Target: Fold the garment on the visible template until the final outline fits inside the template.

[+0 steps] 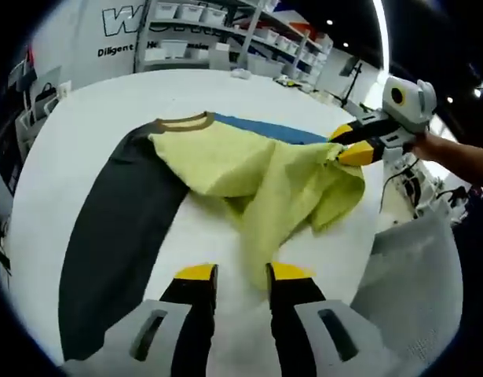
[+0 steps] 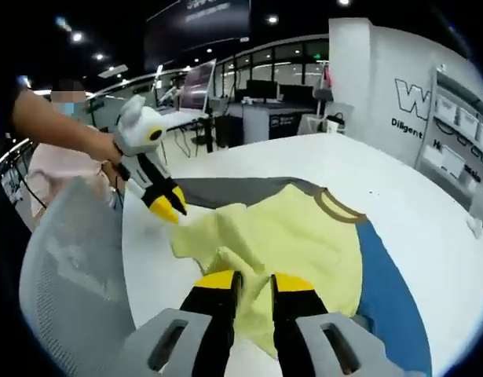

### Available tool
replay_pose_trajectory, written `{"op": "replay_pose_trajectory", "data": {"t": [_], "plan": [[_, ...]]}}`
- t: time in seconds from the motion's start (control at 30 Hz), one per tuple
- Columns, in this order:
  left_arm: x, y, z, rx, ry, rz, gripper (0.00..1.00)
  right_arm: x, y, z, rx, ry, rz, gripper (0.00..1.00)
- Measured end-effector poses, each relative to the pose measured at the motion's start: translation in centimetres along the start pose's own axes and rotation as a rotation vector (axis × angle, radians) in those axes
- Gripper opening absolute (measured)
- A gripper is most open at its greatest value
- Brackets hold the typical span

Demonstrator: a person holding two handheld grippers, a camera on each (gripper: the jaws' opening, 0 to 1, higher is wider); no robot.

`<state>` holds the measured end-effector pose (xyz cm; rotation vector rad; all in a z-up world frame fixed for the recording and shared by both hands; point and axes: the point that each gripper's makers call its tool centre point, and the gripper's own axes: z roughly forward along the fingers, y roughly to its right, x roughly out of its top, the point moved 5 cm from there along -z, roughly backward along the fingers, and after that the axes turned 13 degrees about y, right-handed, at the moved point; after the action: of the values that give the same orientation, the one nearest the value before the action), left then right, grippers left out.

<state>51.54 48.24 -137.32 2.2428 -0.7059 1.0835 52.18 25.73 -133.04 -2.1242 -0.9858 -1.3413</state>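
A long-sleeved shirt lies on the white table (image 1: 107, 102). Its yellow body (image 1: 225, 161) is bunched and lifted toward the near side, with a brown collar (image 1: 182, 122), a dark grey sleeve (image 1: 123, 228) and a blue sleeve (image 1: 265, 127). My left gripper (image 1: 243, 272) is shut on a strip of the yellow hem. Seen from the right gripper view, it (image 2: 172, 206) pinches a corner of the yellow body (image 2: 288, 228). My right gripper (image 2: 255, 281) is shut on the yellow fabric too, and in the left gripper view it (image 1: 349, 144) holds the raised edge.
A grey mesh chair back (image 1: 414, 290) stands against the table's near edge, also seen at the left (image 2: 68, 290). Shelves with white bins (image 1: 225, 23) line the far wall. A person's hand (image 1: 437, 145) holds the right gripper. Desks and monitors (image 2: 265, 90) stand beyond the table.
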Motion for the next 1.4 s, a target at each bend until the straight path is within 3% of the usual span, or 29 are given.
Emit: {"op": "replay_pose_trajectory", "data": {"t": [0.17,0.23,0.3,0.37,0.43,0.5,0.57,0.73,0.9,0.97,1.03,1.1,1.17,1.3,1.4], "plan": [[-0.5,1.1,-0.1,-0.012,0.024,0.052,0.33,-1.1,1.0,0.2,-0.074,-0.032,0.038,0.13],[-0.3,1.8,0.0,-0.032,0.037,0.136,0.33,-1.7,1.5,0.5,-0.088,-0.059,0.040,0.12],[0.1,2.9,0.1,-0.053,0.065,0.166,0.32,-1.7,1.7,0.5,-0.105,-0.067,0.037,0.10],[0.3,4.5,0.2,-0.115,0.083,0.141,0.29,-1.3,1.1,0.2,-0.086,-0.042,0.059,0.08],[-0.4,5.6,0.3,-0.166,0.042,0.119,0.26,-1.4,0.2,-0.1,-0.057,-0.046,0.067,0.09],[-1.0,5.9,0.6,-0.175,0.028,0.206,0.25,-1.5,-0.9,-0.6,-0.023,-0.044,0.048,0.11],[-1.4,6.6,0.7,-0.182,0.021,0.227,0.25,-1.8,-1.7,-1.3,-0.012,-0.041,0.058,0.15],[-1.1,7.4,0.8,-0.210,0.064,0.248,0.21,-3.8,-3.2,-2.5,0.005,-0.059,0.088,0.25],[-0.7,9.0,0.9,-0.287,0.097,0.245,0.22,-7.1,-4.4,-3.0,0.003,-0.147,0.133,0.26],[-1.5,8.6,1.6,-0.261,0.054,0.301,0.28,-7.8,-4.5,-2.8,-0.003,-0.154,0.113,0.24],[-1.7,7.9,2.2,-0.236,0.051,0.347,0.34,-8.4,-4.5,-2.6,-0.001,-0.169,0.122,0.22],[-1.7,6.8,2.9,-0.175,0.041,0.354,0.40,-8.7,-4.2,-2.5,-0.012,-0.190,0.113,0.16],[-1.3,6.4,3.3,-0.160,0.046,0.355,0.45,-8.2,-3.7,-2.5,-0.024,-0.186,0.100,0.10],[-0.6,5.2,3.8,-0.117,0.035,0.355,0.44,-7.0,-1.9,-2.4,-0.059,-0.163,0.059,0.00],[-0.2,4.4,4.1,-0.083,0.036,0.330,0.44,-6.0,-0.2,-2.3,-0.104,-0.145,0.010,0.00]]}}
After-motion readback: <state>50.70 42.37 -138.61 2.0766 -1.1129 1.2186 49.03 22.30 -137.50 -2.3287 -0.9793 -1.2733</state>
